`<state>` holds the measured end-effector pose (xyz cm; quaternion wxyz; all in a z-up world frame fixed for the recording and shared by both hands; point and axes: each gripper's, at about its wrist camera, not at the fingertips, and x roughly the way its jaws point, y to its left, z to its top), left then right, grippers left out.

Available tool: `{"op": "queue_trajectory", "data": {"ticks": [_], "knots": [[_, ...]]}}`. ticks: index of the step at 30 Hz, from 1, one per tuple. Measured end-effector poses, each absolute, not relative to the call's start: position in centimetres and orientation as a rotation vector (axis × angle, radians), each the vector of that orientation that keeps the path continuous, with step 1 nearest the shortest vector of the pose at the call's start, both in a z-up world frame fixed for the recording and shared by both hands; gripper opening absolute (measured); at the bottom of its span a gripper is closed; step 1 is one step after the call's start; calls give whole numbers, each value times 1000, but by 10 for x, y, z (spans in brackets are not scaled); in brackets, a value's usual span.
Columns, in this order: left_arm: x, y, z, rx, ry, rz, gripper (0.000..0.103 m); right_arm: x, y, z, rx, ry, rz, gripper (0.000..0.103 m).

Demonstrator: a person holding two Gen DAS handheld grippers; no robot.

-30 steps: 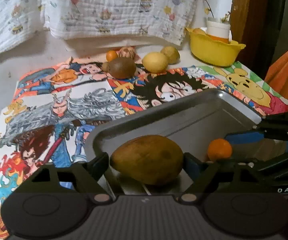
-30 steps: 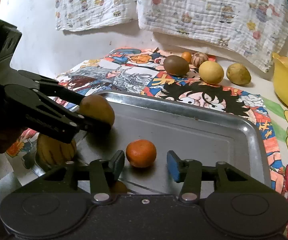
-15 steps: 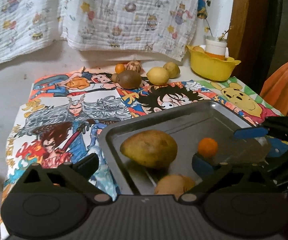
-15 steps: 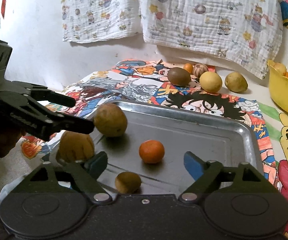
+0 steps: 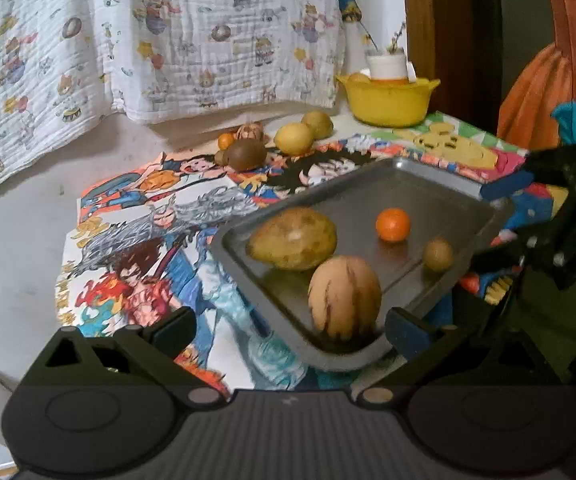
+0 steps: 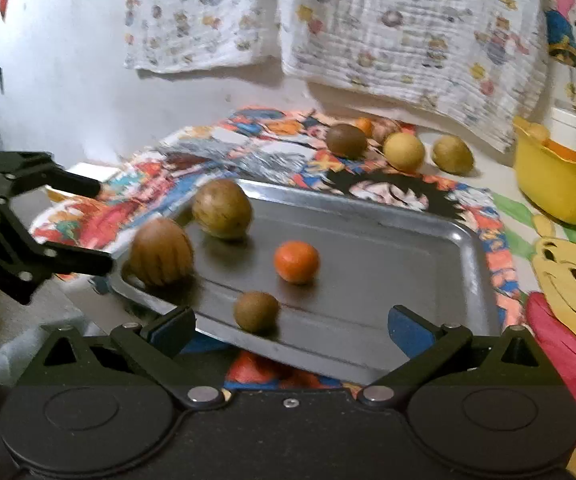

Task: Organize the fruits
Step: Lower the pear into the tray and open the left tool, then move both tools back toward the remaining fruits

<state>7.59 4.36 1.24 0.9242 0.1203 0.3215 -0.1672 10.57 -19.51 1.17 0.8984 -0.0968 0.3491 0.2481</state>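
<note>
Only readable writing is "DAS" on the right tongs [image 5: 500,216], spread wide like the left tongs [image 5: 290,326]; four fruits sit in the metal tray [image 6: 464,240].

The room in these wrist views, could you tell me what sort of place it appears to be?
Probably a home room, perhaps a child's: a cartoon-print cloth covers the table, printed cotton blankets hang on the wall, and loose fruit lies beside a metal tray.
</note>
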Motion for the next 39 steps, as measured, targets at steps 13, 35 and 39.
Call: {"op": "queue_trajectory", "data": {"ticks": [13, 35, 39], "knots": [[85, 64, 16, 296, 718, -255, 102, 115, -214, 16, -245, 742, 394, 102], [207, 60, 31, 332, 719, -159, 102, 214, -202, 26, -309, 681, 403, 102], [240, 47, 29, 368, 716, -182, 103, 243, -196, 30, -342, 652, 402, 102]]}}
